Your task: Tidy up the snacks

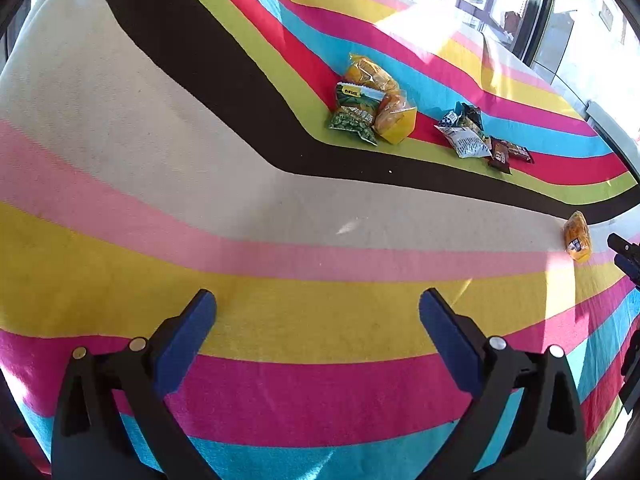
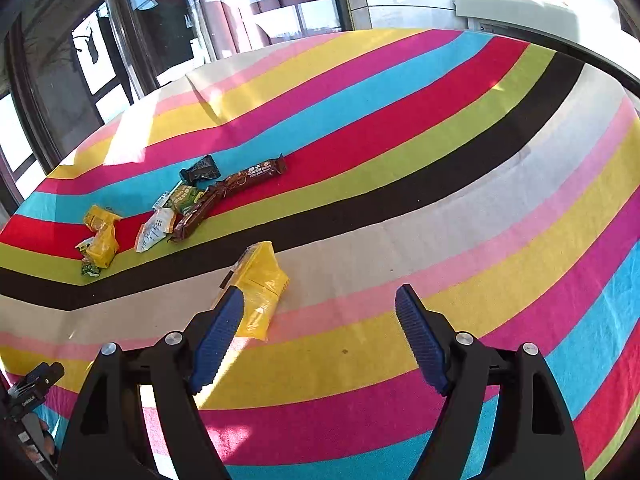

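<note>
1. Snacks sit in two heaps on the striped cloth (image 1: pixel 120 128): a yellow/green heap (image 1: pixel 370 100) upper centre of the left-wrist view, and a dark/white heap (image 1: pixel 480 136) just to its right, a bit apart.
2. Same heaps in the right-wrist view, centre-left: yellow/green (image 2: pixel 98 240) at far left, dark bars and white packs (image 2: pixel 200 196) beside it.
3. One yellow pack (image 2: pixel 260 292) lies alone on the cream stripe, lower centre of the right-wrist view, well apart from both heaps; at the far right edge in the left-wrist view (image 1: pixel 578 236).
4. R gripper (image 2: pixel 320 308) is spread wide, holding nothing; its left pad overlaps the pack in the pic, contact unclear.
5. L gripper (image 1: pixel 318 304) also spread wide, empty, over the yellow stripe, near no snack.
6. Progress, my read: sorting mostly done; the stray pack probably belongs w/ the yellow/green heap. Whether heaps need tidying, can't tell.
</note>
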Available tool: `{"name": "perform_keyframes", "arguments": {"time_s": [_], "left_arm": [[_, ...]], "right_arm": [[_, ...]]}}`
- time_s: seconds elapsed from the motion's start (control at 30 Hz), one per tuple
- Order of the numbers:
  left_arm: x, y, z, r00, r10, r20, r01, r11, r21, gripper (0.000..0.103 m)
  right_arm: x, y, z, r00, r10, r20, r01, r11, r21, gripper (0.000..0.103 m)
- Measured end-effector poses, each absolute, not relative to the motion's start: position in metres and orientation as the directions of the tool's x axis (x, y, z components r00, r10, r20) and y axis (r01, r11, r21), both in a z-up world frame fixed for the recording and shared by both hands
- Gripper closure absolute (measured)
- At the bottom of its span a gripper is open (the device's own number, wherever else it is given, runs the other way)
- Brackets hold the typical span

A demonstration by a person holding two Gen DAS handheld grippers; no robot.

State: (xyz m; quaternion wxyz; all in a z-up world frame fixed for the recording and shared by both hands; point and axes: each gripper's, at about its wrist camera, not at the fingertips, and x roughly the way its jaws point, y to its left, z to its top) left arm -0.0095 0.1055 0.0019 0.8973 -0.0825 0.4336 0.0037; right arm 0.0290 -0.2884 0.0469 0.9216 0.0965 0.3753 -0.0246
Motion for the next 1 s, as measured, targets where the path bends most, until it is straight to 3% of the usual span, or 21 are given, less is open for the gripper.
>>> {"name": "perform_keyframes", "arguments": {"time_s": [0.2,0.37,0.67,0.9,1.0], "left_arm": [[-0.009,0.106,0.002,0.622,-0.060,-0.780,-0.078,0.987,-0.139,0.002],[-0.009,0.107,0.002,0.625,-0.067,-0.778,-0.077,0.986,-0.146,0.002],[-0.010,0.108,0.003,0.626,-0.069,-0.777,-0.076,0.986,-0.148,0.002],[-0.007,0.104,0.002,0.618,-0.052,-0.785,-0.073,0.990,-0.123,0.002],[-0.004,0.101,0.000,0.610,-0.035,-0.792,-0.071,0.993,-0.099,0.002]], "right_arm": [[0.067,-0.203,0.046,0.740,-0.094,-0.666,0.023,0.993,-0.115,0.026],[0.095,-0.203,0.032,0.702,-0.128,-0.701,0.031,0.988,-0.149,0.028],[0.047,-0.290,0.032,0.702,-0.072,-0.708,0.142,0.989,0.040,0.028],[0.035,-0.332,0.028,0.698,-0.098,-0.710,0.233,0.968,0.095,0.027],[0.033,-0.336,0.026,0.711,-0.038,-0.702,0.203,0.967,0.153,0.027]]}}
